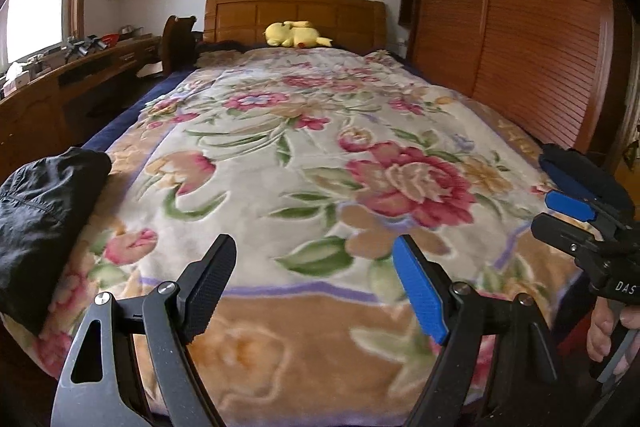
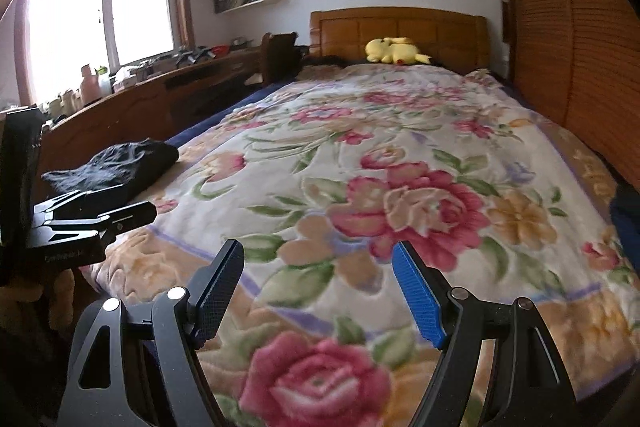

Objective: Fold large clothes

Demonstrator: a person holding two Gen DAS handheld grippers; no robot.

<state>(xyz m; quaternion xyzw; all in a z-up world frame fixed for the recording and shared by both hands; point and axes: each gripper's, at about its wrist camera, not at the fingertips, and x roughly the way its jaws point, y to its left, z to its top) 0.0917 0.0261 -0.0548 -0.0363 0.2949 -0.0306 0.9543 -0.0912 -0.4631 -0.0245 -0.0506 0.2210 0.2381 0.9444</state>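
The black garment (image 1: 48,223) is seen bunched at the left edge of the bed (image 1: 320,355), nearer to the left tool (image 1: 314,255) than the right tool (image 2: 318,259), both held wide open and empty.

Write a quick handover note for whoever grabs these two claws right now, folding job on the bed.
Left claw: open, empty, held above the near end of the floral blanket.
Right claw: open, empty, also above the blanket's near end.
Black garment: bunched in a heap at the bed's near left edge, beside the left claw, untouched by either.
Done: nothing visible; the garment is not spread or folded.
Left: pick up the garment, lay it flat on the blanket, fold it.
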